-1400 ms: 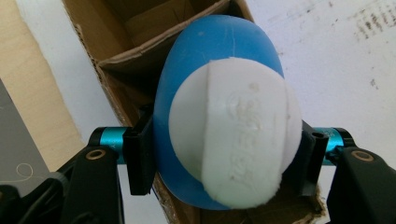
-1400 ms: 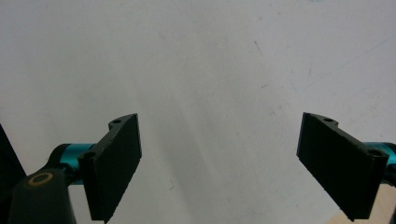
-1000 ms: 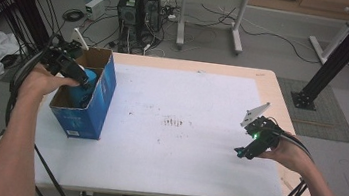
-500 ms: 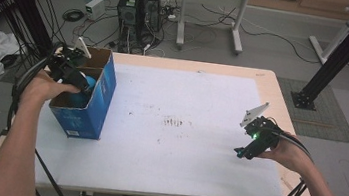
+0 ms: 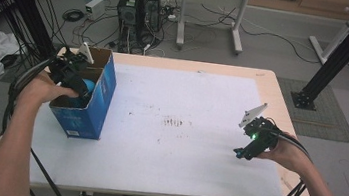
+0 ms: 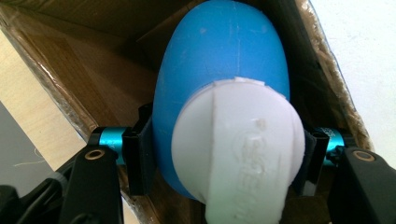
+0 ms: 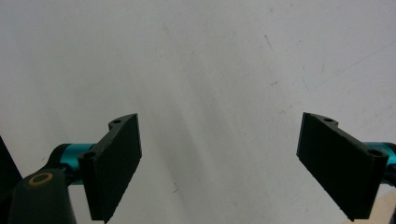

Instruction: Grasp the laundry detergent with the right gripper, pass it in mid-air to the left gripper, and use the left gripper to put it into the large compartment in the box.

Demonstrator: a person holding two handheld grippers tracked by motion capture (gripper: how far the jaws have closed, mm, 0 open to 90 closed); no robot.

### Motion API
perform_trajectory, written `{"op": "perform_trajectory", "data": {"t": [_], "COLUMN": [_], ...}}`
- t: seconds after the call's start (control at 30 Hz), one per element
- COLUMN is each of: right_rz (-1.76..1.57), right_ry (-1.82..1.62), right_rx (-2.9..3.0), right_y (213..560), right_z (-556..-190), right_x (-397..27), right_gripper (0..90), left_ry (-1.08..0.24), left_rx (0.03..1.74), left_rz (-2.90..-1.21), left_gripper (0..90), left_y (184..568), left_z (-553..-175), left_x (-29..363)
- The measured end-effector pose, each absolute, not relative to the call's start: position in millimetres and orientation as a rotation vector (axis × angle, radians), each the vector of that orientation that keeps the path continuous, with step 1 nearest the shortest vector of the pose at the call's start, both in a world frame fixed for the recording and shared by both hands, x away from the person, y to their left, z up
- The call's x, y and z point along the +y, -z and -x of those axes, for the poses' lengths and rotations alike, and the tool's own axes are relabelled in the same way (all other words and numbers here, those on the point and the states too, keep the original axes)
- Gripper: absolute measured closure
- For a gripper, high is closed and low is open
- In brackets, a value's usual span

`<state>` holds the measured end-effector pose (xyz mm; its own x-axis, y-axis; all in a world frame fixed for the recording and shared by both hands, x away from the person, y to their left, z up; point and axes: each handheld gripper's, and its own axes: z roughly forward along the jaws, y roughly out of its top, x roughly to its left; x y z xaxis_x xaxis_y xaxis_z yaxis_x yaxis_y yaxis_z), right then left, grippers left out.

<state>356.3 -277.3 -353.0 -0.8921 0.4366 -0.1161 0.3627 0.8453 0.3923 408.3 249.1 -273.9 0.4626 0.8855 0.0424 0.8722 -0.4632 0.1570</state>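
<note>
A smooth blue egg-shaped bottle (image 6: 219, 60) with a white cap (image 6: 238, 149) sits inside the open top of a blue cardboard box (image 5: 105, 94), cap end toward the camera. The box stands upright at the table's left edge.

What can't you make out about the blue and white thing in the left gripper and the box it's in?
- Blue and white object: in the left gripper view its lower end is cut off by the bottom edge; the raised lettering is blurred.
- In the high view, the left gripper and box wall cover most of it.
- Blue cardboard box: its floor is hidden by the object.
- Right gripper: jaws open over bare table.
</note>
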Motion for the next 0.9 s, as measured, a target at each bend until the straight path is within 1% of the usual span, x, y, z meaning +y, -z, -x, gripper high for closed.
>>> {"op": "perform_trajectory", "data": {"t": [0.9], "right_rz": [-0.623], "right_ry": [-0.538], "right_rx": [2.828], "right_y": [355.0], "right_z": [-356.9], "right_x": [-275.9], "right_gripper": [13.1], "left_ry": [-0.206], "left_rx": [1.558], "left_rz": [-2.622], "left_gripper": [35.3], "left_y": [274.9], "left_z": [-410.3], "left_x": [244.4]}}
